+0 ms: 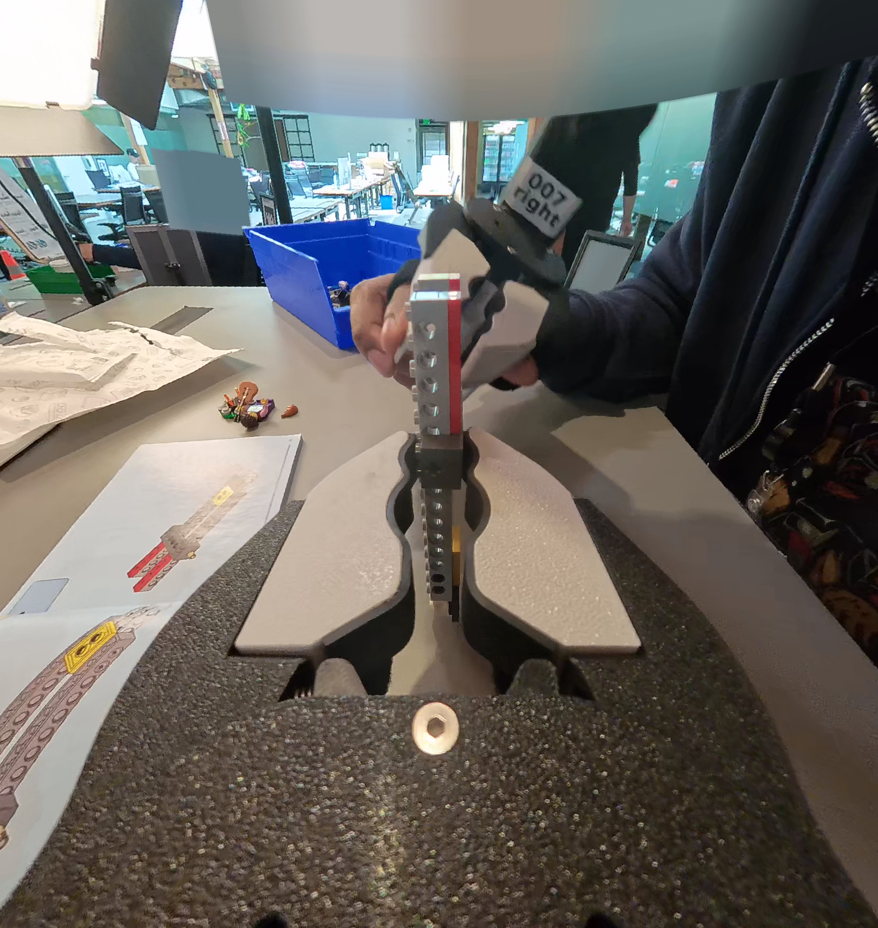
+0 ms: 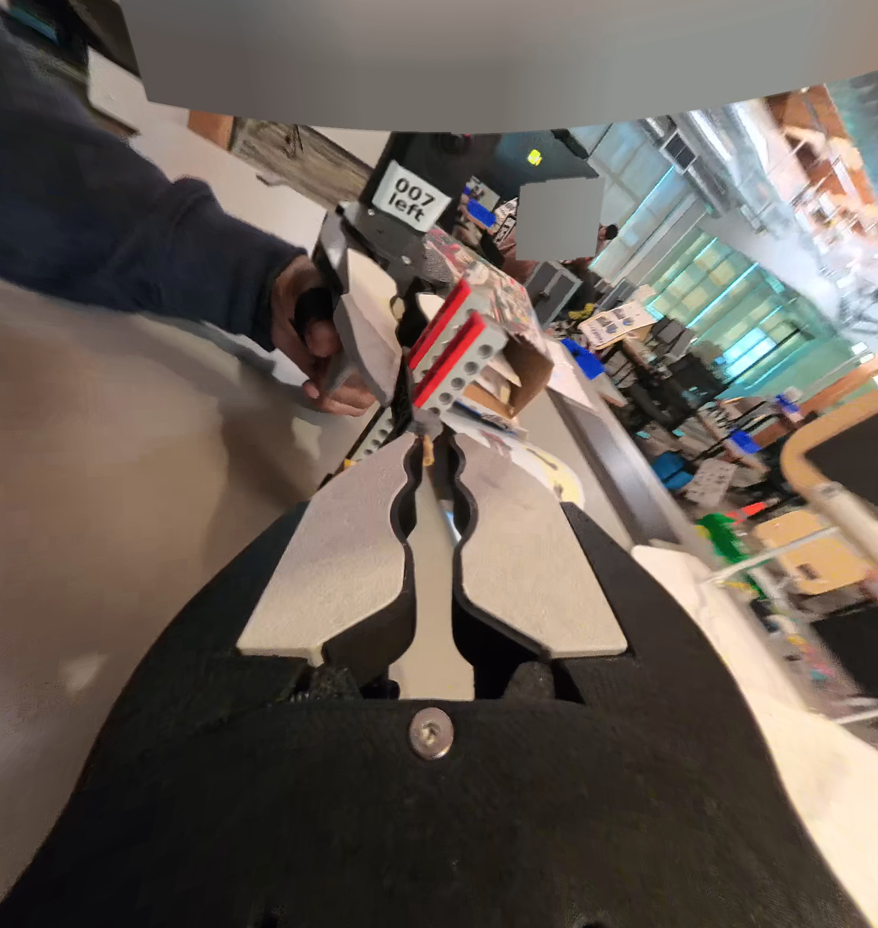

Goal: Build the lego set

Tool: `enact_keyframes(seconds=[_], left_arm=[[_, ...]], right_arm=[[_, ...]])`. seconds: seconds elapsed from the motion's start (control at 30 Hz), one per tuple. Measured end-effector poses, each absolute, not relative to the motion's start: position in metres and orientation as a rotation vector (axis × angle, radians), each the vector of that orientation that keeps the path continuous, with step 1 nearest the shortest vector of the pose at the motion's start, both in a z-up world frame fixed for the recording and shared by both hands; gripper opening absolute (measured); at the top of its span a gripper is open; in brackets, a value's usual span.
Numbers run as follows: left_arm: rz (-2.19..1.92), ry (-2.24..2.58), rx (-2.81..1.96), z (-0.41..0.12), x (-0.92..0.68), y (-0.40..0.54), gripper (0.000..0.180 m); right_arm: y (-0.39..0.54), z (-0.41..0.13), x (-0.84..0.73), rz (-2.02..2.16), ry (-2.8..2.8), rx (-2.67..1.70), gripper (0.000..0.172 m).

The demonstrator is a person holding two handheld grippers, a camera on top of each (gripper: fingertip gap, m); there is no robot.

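My left gripper (image 1: 439, 438) is shut on a brick assembly (image 1: 437, 361): a long grey beam with holes, a red plate along its side, and a dark grey block that sits between the pads. It holds the assembly upright above the grey table (image 1: 326, 381). In the right wrist view the assembly (image 2: 457, 351) is just ahead of my right gripper (image 2: 434, 447). A small tan pin (image 2: 428, 452) stands between the right fingertips, at the assembly's dark block. The pin lies near the left pad, with a gap to the right pad, so this gripper is open. In the left wrist view the right fingertips are hidden behind the beam.
A blue bin (image 1: 316, 271) stands at the back. An instruction booklet (image 1: 175, 512), paper sheets (image 1: 75, 361) and a small pile of loose pieces (image 1: 246, 404) lie at left. A person in a dark jacket (image 1: 778, 251) is at right. An open cardboard box (image 2: 522, 371) lies behind the assembly. Less than 4 cm separates the two grippers' tips.
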State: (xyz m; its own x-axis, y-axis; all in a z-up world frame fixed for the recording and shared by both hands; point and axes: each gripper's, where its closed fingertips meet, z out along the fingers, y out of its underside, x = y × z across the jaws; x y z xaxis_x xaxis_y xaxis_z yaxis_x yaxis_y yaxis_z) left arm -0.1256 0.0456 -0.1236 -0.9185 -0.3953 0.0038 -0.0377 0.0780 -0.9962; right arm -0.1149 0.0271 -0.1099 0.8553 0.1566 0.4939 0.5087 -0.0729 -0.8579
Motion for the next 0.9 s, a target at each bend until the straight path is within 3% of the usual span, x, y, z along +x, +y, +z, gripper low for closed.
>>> enact_keyframes(seconds=[0.27, 0.9], left_arm=[[-1.945, 2.068, -0.416, -0.12, -0.127, 0.046, 0.016], [-1.943, 2.108, -0.39, -0.125, -0.132, 0.039, 0.016]], right_arm=[[0.021, -0.109, -0.117, 0.024, -0.414, -1.659, 0.009], [0.022, -0.119, -0.124, 0.067, -0.442, -1.703, 0.004]])
